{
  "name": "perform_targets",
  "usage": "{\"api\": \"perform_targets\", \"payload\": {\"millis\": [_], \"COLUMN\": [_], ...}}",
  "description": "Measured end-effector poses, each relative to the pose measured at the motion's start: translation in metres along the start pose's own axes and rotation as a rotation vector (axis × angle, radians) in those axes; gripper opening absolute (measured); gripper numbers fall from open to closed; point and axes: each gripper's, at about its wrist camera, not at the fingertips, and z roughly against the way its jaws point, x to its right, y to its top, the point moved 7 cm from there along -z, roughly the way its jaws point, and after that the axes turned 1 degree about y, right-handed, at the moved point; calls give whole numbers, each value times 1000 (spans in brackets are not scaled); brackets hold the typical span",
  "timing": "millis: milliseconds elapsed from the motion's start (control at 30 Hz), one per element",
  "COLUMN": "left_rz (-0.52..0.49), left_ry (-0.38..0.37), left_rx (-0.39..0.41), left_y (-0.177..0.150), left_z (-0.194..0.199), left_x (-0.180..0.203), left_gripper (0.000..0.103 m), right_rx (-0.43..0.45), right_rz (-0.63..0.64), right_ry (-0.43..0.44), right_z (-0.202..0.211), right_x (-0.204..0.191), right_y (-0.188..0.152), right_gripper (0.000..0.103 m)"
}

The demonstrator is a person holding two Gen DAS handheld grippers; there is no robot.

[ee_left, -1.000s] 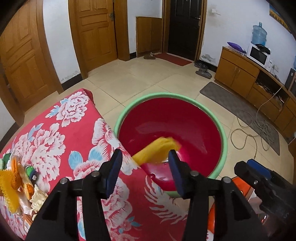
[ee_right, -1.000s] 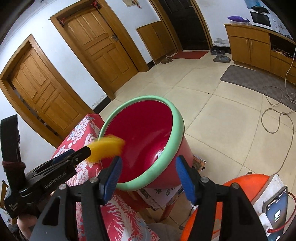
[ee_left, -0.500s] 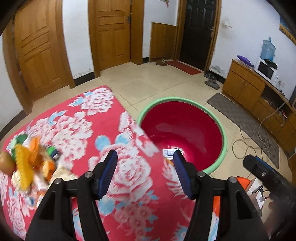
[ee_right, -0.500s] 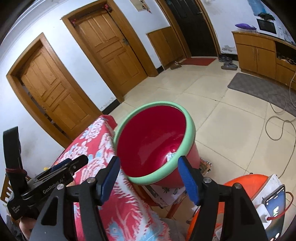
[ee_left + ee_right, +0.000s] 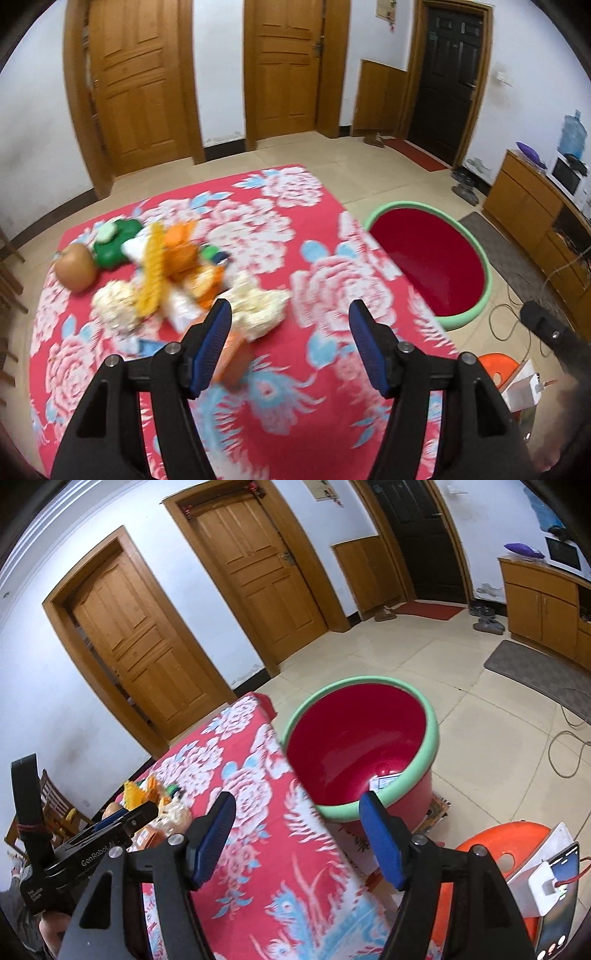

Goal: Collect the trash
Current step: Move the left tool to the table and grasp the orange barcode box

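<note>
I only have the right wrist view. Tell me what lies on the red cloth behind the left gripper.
Observer: A heap of trash. Crumpled pale paper is the piece nearest the left gripper.
Operator: Give me that gripper's state.
Observer: Jaws wide apart with nothing between them, hovering above the cloth.
Operator: Name the piece farthest from the basin.
Observer: A brown round thing at the heap's far-left edge, beside a green item.
</note>
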Motion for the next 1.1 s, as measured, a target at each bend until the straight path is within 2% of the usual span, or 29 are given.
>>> {"api": "perform_targets", "payload": {"millis": [333, 667, 767, 833, 1100], "left_rz": [58, 78, 76, 76, 115], "left_ry": [59, 64, 60, 50, 26], "left_rx": [-51, -102, -102, -102, -62], "left_y": [-23, -38, -41, -42, -41], "left_z": [-12, -37, -41, -42, -22], "left_x": [-45, -56, -57, -58, -68], "left_gripper": [66, 66, 65, 57, 57], "right_rx": [-41, -80, -93, -99, -109], "right_rz": [28, 35, 39, 41, 68], "right_ry": [10, -2, -3, -3, 3], "right_z": [-8, -22, -26, -28, -30], "right_x": [-20, -23, -25, -26, -36], "right_y": [-13, -20, -22, -24, -26], "right_gripper": [73, 73, 73, 73, 73]}}
